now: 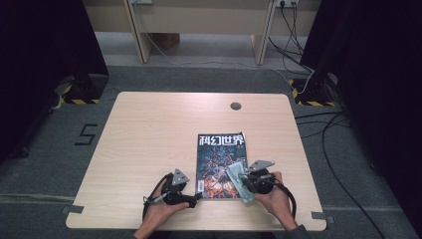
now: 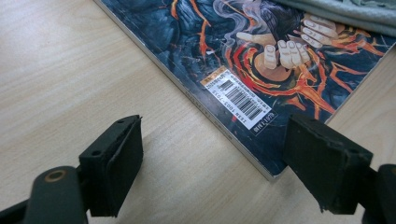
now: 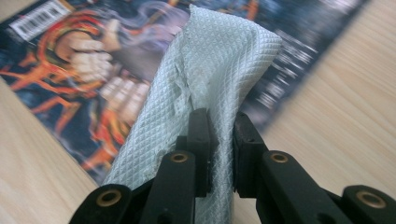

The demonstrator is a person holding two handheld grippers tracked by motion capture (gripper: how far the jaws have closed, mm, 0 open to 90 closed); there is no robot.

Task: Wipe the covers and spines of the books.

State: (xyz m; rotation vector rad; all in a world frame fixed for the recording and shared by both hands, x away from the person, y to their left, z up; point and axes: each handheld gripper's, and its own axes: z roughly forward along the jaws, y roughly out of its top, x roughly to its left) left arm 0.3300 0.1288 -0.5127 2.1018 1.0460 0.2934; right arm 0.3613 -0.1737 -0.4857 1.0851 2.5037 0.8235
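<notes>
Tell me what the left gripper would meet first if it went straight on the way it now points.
Probably the magazine: the open left gripper points at its near spine corner by the barcode, low over the table. Depth is unclear, so it might touch the wood first.

Even soft light, faint shadows, dark edges, magazine point(image 3: 84, 70) perhaps motion-blurred.

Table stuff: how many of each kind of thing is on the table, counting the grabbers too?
Magazine: 1
Cloth, pale and waffle-patterned: 1
Grippers: 2, the left gripper open by the magazine's corner, the right gripper shut on the cloth
Total: 4
</notes>
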